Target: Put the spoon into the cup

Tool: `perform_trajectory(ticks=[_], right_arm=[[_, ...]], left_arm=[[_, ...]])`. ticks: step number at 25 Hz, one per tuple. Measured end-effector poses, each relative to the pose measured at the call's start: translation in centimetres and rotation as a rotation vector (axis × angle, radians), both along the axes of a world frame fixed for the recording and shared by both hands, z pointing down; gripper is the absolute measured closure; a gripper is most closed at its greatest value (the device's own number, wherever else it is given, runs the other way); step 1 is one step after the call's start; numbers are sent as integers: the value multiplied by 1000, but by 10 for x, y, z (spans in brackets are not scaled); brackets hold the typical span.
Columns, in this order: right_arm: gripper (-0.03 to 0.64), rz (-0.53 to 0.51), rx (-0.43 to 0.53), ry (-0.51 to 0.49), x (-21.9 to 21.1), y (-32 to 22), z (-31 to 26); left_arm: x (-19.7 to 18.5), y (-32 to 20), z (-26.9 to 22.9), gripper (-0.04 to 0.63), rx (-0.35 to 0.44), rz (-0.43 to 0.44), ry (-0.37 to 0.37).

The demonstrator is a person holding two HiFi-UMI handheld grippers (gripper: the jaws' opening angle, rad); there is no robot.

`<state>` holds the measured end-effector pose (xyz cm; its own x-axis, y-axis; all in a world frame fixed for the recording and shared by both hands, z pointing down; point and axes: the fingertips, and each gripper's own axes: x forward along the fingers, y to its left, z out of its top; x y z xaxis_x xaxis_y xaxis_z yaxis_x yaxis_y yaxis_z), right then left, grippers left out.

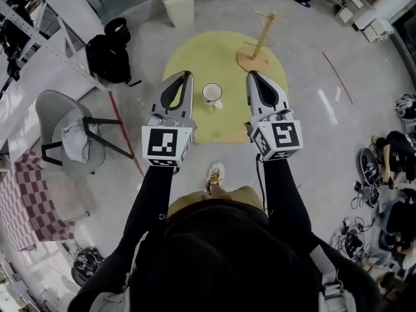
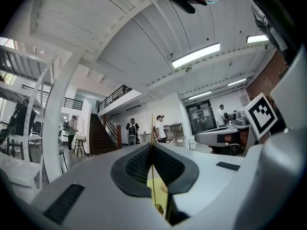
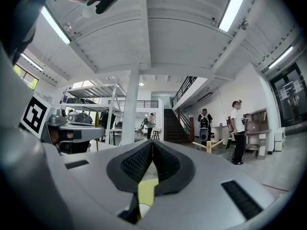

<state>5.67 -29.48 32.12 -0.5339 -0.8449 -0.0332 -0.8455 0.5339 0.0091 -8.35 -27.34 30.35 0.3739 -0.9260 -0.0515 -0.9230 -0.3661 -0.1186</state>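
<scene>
The left gripper (image 1: 188, 77) is squeezing the thin spoon (image 2: 152, 128) tight. The right gripper (image 1: 251, 77) is closed, holding nothing. The cup (image 1: 212, 95) is sitting between them, so moving slowly is probably best.

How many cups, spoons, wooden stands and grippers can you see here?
Cups: 1, the white cup
Spoons: 1, the thin spoon pinched upright in the left gripper
Wooden stands: 1, the wooden stand
Grippers: 2, the left gripper and the right gripper
Total: 5
</scene>
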Motion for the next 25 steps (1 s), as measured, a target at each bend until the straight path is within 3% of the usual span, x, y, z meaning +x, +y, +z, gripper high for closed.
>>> perform_trajectory(ticks=[25], right_arm=[[591, -45, -52, -29, 16, -59, 25]], left_arm=[[38, -60, 21, 578, -56, 18, -41]])
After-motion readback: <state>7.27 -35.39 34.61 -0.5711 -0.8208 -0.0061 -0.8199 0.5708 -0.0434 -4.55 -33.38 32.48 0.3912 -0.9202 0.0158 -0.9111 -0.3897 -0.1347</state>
